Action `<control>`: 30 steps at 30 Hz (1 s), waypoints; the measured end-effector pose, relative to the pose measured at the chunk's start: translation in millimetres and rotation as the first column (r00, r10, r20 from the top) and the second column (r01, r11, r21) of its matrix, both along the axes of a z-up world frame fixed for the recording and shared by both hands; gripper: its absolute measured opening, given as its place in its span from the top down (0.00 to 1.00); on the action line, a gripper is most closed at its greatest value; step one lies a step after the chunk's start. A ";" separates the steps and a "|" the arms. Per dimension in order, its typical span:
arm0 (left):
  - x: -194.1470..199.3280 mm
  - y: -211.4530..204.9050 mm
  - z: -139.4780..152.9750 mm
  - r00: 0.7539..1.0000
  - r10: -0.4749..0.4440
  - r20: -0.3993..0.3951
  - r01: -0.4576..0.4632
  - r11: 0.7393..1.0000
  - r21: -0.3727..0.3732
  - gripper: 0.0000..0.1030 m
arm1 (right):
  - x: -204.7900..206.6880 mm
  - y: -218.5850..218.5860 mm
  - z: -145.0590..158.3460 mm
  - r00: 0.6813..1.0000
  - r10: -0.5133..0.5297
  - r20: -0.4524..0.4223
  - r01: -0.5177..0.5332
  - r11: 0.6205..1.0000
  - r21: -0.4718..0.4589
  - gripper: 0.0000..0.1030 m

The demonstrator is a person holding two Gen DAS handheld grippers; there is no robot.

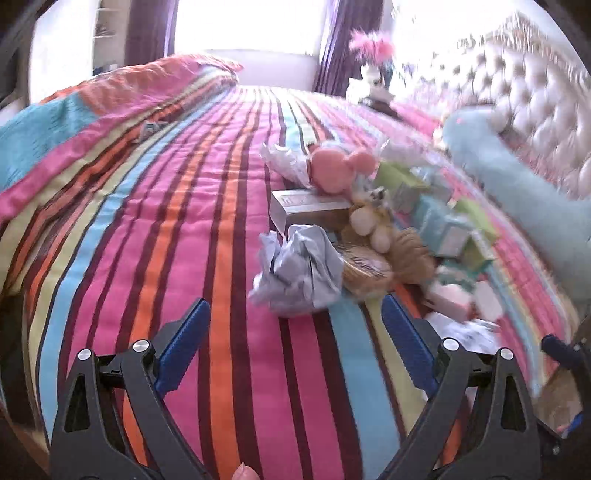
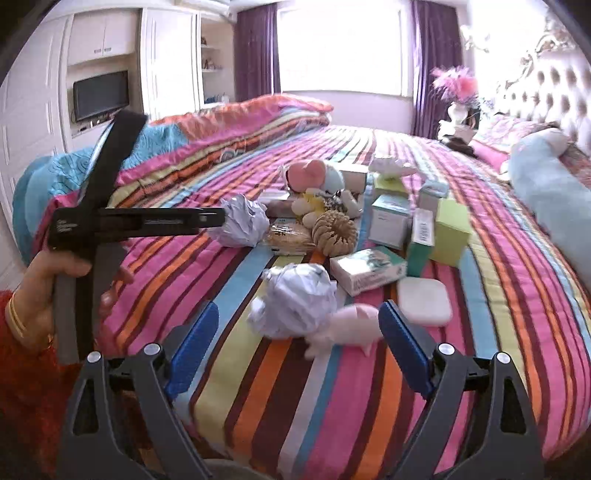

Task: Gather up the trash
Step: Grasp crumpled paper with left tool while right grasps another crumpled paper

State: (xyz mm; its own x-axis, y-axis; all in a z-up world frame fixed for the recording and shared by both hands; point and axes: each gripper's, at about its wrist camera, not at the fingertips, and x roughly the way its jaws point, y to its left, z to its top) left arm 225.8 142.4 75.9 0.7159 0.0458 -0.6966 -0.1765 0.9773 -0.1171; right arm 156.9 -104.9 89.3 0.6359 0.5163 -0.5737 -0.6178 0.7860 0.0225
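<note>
One television [image 2: 100, 95], second crumpled paper ball [image 2: 299, 301], right wrist view only

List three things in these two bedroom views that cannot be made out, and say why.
- Left wrist view: boxes right of the crumpled paper, motion-blurred.
- Left wrist view: window, glare whites out the outside.
- Right wrist view: barcode box, print too small to read.
</note>
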 end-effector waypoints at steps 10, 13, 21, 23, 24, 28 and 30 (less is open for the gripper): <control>56.1 17.8 -33.1 0.993 0.016 -0.113 -0.021 0.999 -0.045 0.12 | 23.6 29.2 -12.0 0.998 0.069 -0.013 -0.070 0.994 -0.088 0.18; 60.8 18.9 -42.0 0.992 0.011 -0.127 -0.019 0.998 -0.067 0.12 | 30.1 36.6 -15.7 0.997 0.074 -0.023 -0.076 0.991 -0.110 0.18; 57.0 26.5 -46.3 0.992 0.055 -0.117 -0.061 0.997 -0.042 0.48 | 38.4 44.5 -30.6 0.992 0.083 -0.097 -0.097 0.984 -0.150 0.45; 51.3 36.1 -42.2 0.992 0.077 -0.104 -0.085 0.993 -0.076 0.48 | 37.1 38.5 -21.8 0.994 0.068 -0.088 -0.077 0.991 -0.109 0.49; 47.5 40.2 -39.4 0.991 0.092 -0.094 -0.099 0.992 -0.075 0.48 | 36.8 36.0 -16.5 0.995 0.064 -0.079 -0.071 0.994 -0.085 0.49; 24.1 47.4 -19.4 0.994 0.106 -0.038 -0.109 0.989 -0.097 0.48 | 31.8 24.8 9.8 0.995 0.075 -0.068 -0.073 0.997 0.026 0.49; -0.7 43.7 -2.1 0.995 0.096 0.017 -0.094 0.991 -0.090 0.48 | 20.6 16.3 25.4 0.994 0.091 -0.066 -0.085 0.993 0.083 0.49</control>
